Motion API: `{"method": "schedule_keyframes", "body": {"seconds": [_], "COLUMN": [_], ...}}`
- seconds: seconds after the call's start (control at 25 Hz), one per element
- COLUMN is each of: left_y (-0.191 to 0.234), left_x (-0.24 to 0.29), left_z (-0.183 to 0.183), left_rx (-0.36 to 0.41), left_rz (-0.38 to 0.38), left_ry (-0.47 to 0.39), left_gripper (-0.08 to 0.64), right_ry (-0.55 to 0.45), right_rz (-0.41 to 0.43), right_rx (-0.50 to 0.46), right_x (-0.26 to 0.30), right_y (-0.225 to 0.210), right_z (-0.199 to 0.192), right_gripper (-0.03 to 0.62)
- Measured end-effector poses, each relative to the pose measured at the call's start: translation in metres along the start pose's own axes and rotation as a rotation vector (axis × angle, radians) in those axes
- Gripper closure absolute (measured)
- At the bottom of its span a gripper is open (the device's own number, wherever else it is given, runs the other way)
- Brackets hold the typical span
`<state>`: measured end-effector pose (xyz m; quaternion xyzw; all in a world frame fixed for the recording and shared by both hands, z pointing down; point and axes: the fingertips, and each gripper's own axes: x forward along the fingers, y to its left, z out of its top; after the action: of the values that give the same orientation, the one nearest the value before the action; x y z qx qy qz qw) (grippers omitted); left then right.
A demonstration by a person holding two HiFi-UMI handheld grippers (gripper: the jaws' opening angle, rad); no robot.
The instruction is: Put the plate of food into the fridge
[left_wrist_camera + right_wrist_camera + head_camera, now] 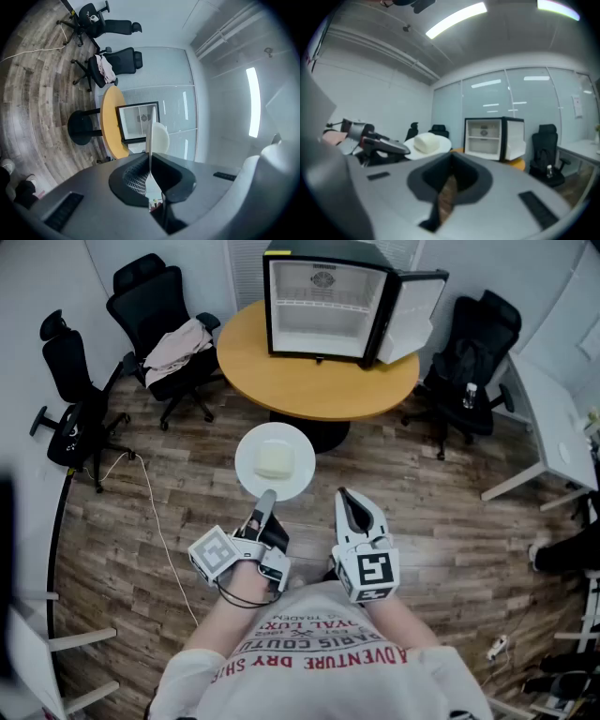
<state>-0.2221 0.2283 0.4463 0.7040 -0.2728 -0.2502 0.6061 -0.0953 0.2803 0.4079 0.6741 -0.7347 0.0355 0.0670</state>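
Note:
A white plate (253, 465) carrying a pale block of food (275, 460) hangs level above the wooden floor, in front of the round table. My left gripper (266, 497) is shut on the plate's near rim. In the left gripper view the plate (151, 133) shows edge-on between the pads, with the food (161, 138) to its right. My right gripper (345, 497) hovers beside the plate on the right, shut and holding nothing. The black mini fridge (323, 298) stands on the table with its door (412, 310) swung open to the right, showing white shelves. The right gripper view shows the plate (438, 146) and the fridge (492, 137) ahead.
The round yellow table (319, 381) on a black pedestal stands ahead. Black office chairs (159, 320) ring it, one draped with clothing (178, 345), another at the right (473, 357). A white desk (553, 423) is at the right edge, and a cable (155, 512) trails on the floor.

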Motion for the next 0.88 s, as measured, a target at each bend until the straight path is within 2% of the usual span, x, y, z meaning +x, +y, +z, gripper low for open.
{"method": "schedule_keyframes", "body": {"seconds": [0.16, 0.68, 0.88], "left_y": [-0.004, 0.002, 0.01], "left_x": [-0.001, 0.002, 0.015], "left_z": [-0.004, -0.006, -0.005], "left_rx": [-0.037, -0.033, -0.052], "left_rz": [-0.019, -0.027, -0.001], "left_ry": [0.007, 0.03, 0.037], "left_gripper": [0.525, 0.525, 0.525], "right_ry": [-0.003, -0.013, 0.01], "right_rz": [0.023, 0.017, 0.017], "right_rx": [0.014, 0.07, 0.082], "right_x": [-0.002, 0.002, 0.016], "right_y": [0.004, 0.003, -0.006], "right_z": [-0.006, -0.016, -0.02], "right_gripper": [0.563, 0.563, 0.563]}}
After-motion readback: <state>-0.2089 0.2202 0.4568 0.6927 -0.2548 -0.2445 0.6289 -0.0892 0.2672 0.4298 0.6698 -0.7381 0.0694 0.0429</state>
